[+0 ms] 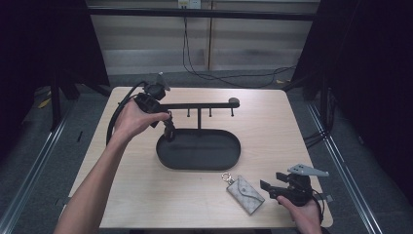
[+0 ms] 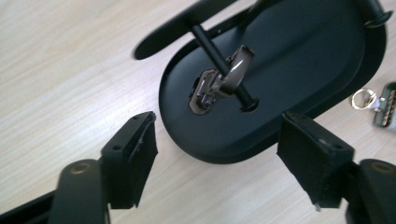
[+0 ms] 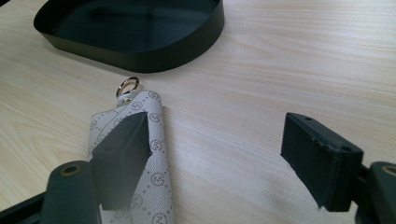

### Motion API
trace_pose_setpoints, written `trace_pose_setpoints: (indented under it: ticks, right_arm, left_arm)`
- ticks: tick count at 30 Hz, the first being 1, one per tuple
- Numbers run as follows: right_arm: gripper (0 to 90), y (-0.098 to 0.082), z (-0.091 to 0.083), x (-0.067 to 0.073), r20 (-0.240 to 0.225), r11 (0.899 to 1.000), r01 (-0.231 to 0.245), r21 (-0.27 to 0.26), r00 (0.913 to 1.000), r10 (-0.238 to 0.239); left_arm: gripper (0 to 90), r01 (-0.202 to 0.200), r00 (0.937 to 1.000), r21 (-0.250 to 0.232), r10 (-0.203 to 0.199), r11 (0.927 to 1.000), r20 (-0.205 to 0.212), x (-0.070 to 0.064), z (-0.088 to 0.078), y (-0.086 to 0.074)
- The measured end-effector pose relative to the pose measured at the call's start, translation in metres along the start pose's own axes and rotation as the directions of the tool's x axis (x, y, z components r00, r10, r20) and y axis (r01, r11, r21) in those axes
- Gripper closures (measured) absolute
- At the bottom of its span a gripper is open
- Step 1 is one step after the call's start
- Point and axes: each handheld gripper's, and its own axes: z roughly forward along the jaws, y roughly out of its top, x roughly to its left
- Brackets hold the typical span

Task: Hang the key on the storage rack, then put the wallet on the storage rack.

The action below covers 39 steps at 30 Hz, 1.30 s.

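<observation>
A black oval tray (image 1: 234, 157) carries a stand with a horizontal bar (image 1: 204, 105) and several short pegs. My left gripper (image 1: 169, 132) hangs over the tray's left end, under the bar, with its jaws open and nothing between them. In the left gripper view, the left gripper (image 2: 218, 133) looks down at a small metal and brown clasp (image 2: 222, 81) hanging on a black peg (image 2: 210, 46) above the tray (image 2: 327, 70). A grey patterned key pouch (image 1: 245, 194) with a ring lies in front of the tray. My right gripper (image 1: 272, 181) stands open just right of the pouch. The pouch (image 3: 156, 154) lies under the right gripper's (image 3: 219, 126) left jaw.
The table (image 1: 272, 131) is light wood, with edges all round and dark floor beyond. The pouch's ring (image 3: 127, 87) points toward the tray's wall (image 3: 140, 56). Ring (image 2: 364, 99) and pouch (image 2: 386, 103) sit at the right edge of the left gripper view.
</observation>
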Motion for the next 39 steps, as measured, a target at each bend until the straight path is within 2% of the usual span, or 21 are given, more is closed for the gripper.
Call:
trace_pose_setpoints:
  ticks: [2,5,6,9,11,15,20,21,23,24,27,30,31,33,34,35,37,39]
  right_arm:
    - [23.6,0.000,0.000,0.000,0.002,1.000,0.001,-0.003,1.0000,-0.001]
    - [23.5,-0.001,-0.001,0.000,0.003,1.000,0.000,-0.004,1.0000,0.000]
    - [23.6,0.000,-0.001,0.000,0.003,1.000,-0.004,-0.004,1.0000,0.004]
    - [23.5,-0.001,-0.001,0.000,0.005,1.000,-0.002,-0.005,1.0000,0.002]
    - [23.5,0.000,0.000,0.000,0.007,1.000,-0.002,-0.006,1.0000,0.002]
    - [23.5,0.000,-0.001,0.000,0.009,1.000,-0.008,-0.008,0.9999,0.008]
    - [23.5,0.000,-0.001,0.000,0.012,1.000,-0.008,-0.007,0.9999,0.008]
    - [23.5,-0.001,0.000,0.000,0.013,1.000,-0.006,-0.006,0.9999,0.006]
    - [23.5,-0.001,-0.001,0.000,0.012,1.000,-0.008,-0.008,0.9999,0.008]
    - [23.5,-0.001,0.000,-0.001,0.011,1.000,-0.009,-0.009,0.9999,0.009]
    - [23.4,0.000,0.000,-0.001,0.011,1.000,-0.013,-0.008,0.9999,0.013]
    - [23.3,0.000,0.000,-0.001,0.012,1.000,-0.011,-0.008,0.9999,0.011]
    - [23.4,0.000,0.000,-0.001,0.015,1.000,-0.012,-0.007,0.9998,0.012]
    - [23.3,0.000,0.000,-0.001,0.015,1.000,-0.014,-0.008,0.9998,0.014]
    - [23.3,0.000,0.001,-0.001,0.015,1.000,-0.013,-0.008,0.9998,0.013]
    - [23.3,0.000,0.001,-0.001,0.016,1.000,-0.014,-0.006,0.9998,0.014]
    - [23.1,0.001,0.001,-0.001,0.016,1.000,-0.014,-0.007,0.9998,0.014]
    - [23.1,0.000,0.001,-0.001,0.018,1.000,-0.014,-0.007,0.9997,0.015]
  left_arm:
    - [24.8,0.000,1.0000,-0.016,0.000,0.9999,-0.007,0.001,-0.003,-0.006]
    - [22.7,-0.003,1.0000,-0.040,0.004,0.9992,0.006,0.001,-0.005,-0.011]
    - [23.1,0.000,0.9999,-0.069,0.001,0.9976,0.013,0.002,-0.006,-0.015]
    - [20.6,-0.007,0.9997,-0.075,0.009,0.9971,0.024,0.006,-0.007,-0.021]
    - [19.8,0.009,0.9993,-0.106,-0.005,0.9943,0.038,0.012,-0.007,-0.029]
    - [18.7,0.008,0.9985,-0.118,-0.001,0.9930,0.054,0.016,-0.007,-0.036]
    - [17.9,0.005,0.9943,-0.201,0.016,0.9796,0.105,0.024,-0.009,-0.055]
    - [17.9,0.011,0.9947,-0.207,0.011,0.9783,0.102,0.025,-0.009,-0.058]
    - [19.7,-0.019,0.9980,-0.181,0.030,0.9833,0.055,0.026,-0.007,-0.064]
    - [19.8,-0.023,0.9982,-0.183,0.033,0.9829,0.051,0.027,-0.008,-0.067]
    - [19.8,-0.027,0.9973,-0.233,0.042,0.9721,0.060,0.032,-0.011,-0.078]
    - [19.7,-0.027,0.9984,-0.268,0.039,0.9630,0.040,0.037,-0.012,-0.090]
    - [19.7,-0.023,0.9994,-0.282,0.030,0.9591,0.020,0.038,-0.013,-0.094]
    - [19.7,-0.029,0.9994,-0.281,0.033,0.9593,0.008,0.039,-0.013,-0.096]
    - [19.8,-0.016,0.9998,-0.304,0.018,0.9527,0.004,0.040,-0.012,-0.104]
    - [19.8,-0.003,0.9999,-0.307,0.007,0.9518,0.014,0.041,-0.011,-0.107]
    - [20.0,0.022,0.9996,-0.333,-0.015,0.9428,0.025,0.042,-0.010,-0.114]
    - [19.9,0.023,0.9995,-0.344,-0.014,0.9388,0.029,0.043,-0.008,-0.122]
